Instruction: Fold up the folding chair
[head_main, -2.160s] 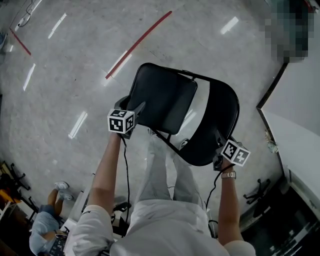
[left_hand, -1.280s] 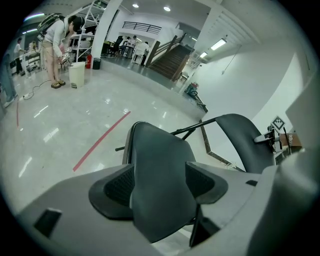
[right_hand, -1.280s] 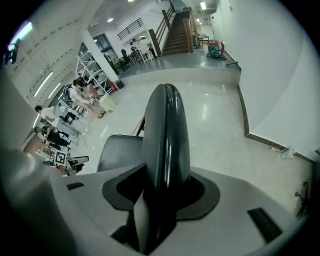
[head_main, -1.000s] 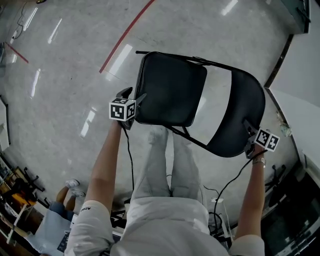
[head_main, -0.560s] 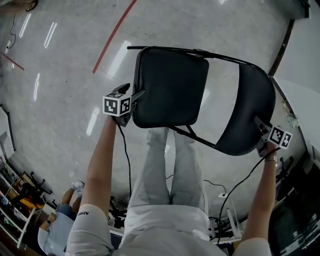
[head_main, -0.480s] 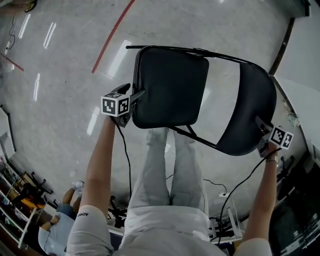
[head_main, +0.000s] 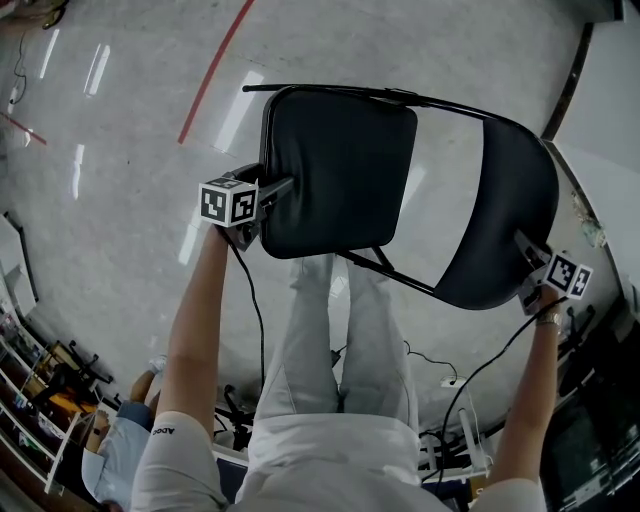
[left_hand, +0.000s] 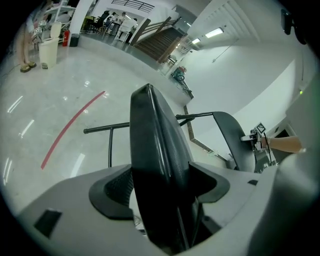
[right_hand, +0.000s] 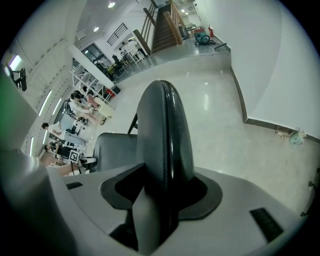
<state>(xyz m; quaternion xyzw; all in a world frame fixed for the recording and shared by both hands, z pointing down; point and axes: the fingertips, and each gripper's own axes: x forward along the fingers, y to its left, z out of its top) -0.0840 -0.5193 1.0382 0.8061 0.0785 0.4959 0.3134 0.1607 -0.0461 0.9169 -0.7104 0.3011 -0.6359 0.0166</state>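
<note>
- Head view: the folding chair is seen held out in front of the person. Its seat is taken at the near side edge by the left gripper. Its backrest is taken at the outer rim by the right gripper. Seat and backrest are splayed apart, with floor visible through the gap.
- Left gripper view: the jaws have just been widening. The thick seat edge is wedged between them, and both pads are pressed on it. The backrest is seen well beyond the jaws, off to the right.
- Right gripper view: the jaws are clamped on the backrest rim. The seat is seen beyond the jaws, to the left.
- Step judged: the fold is barely begun, and the chair is open.
- Next move judged: the seat must be swung toward the backrest by drawing the two grippers together, with both grips kept firm so the padded edges are not let slip.
</note>
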